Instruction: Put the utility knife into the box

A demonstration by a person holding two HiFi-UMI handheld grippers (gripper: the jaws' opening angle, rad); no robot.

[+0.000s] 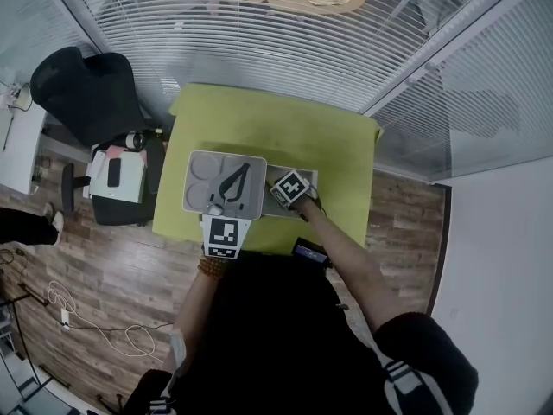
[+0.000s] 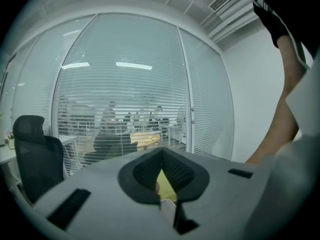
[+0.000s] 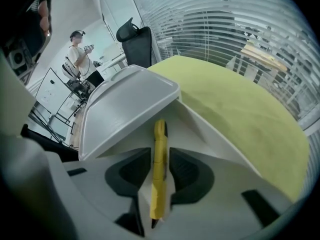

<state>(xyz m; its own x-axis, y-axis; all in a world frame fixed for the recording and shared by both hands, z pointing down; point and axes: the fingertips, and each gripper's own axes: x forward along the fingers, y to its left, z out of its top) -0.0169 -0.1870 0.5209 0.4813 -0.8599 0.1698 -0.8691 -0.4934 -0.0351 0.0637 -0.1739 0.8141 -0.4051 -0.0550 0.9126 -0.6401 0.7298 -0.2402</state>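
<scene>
Lying lengthwise between the spread jaws of the right gripper [image 3: 160, 151], the yellow utility knife [image 3: 158, 184] sits inside the white box [image 3: 200, 134]; the pads stand just beside its handle without pressing it. Count: one knife, one box, one grey lid [image 3: 130, 104] at the box's left, two grippers. The right gripper points steeply down into the box on the green table [image 1: 276, 128]. The left gripper [image 2: 162, 156] is held near level at the lid's near edge, jaw tips drawn together.

Office: blind-covered glass partitions [image 1: 302, 33], black swivel chair [image 1: 86, 93]
</scene>
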